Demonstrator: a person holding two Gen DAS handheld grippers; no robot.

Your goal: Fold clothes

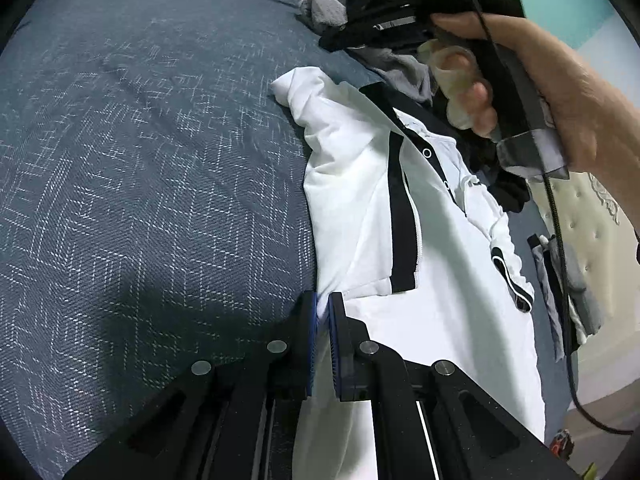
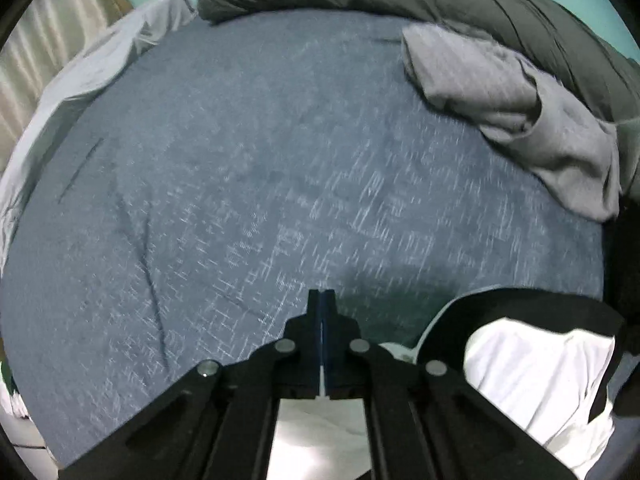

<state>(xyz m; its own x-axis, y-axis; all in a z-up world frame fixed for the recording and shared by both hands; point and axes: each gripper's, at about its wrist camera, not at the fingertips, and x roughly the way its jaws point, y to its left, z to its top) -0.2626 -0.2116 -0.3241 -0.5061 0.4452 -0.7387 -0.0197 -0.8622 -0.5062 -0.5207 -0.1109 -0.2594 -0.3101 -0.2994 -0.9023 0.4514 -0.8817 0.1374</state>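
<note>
While both hand-held grippers pinch white shirt (image 1: 440, 280), on bedspread (image 1: 140, 180)

White shirt (image 1: 440, 320) – black trim, crumpled, lifted off blue bedspread (image 1: 140, 180)

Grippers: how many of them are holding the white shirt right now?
2. The left gripper pinches the white shirt at its near edge; the right gripper is closed on a thin white layer of it. That grip is partly hidden.

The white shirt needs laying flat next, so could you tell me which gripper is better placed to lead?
Probably left. The left gripper is shut on the white shirt at its edge beside open bedspread; the right gripper also looks shut on cloth, less clearly.
</note>
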